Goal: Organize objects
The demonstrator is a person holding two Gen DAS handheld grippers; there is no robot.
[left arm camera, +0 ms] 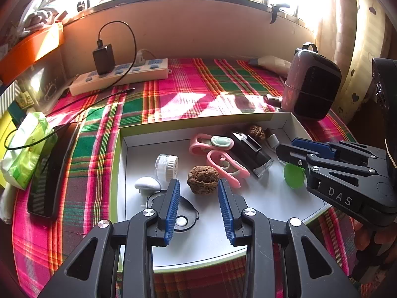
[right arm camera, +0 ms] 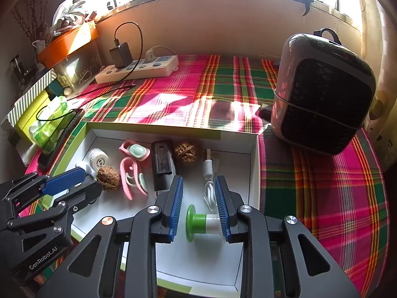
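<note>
Both grippers are hovering over a white tray; left gripper fingers are spreading empty near a walnut, right gripper fingers are spreading around a green-and-white plug.

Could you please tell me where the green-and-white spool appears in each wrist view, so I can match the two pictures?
Left wrist: the spool shows only as a green disc at right, in the box, partly behind the right tongs.
Right wrist: bottom centre, lying on its side between the right tongs' pads.
Shared landmark: the black block beside the pink clips.
</note>
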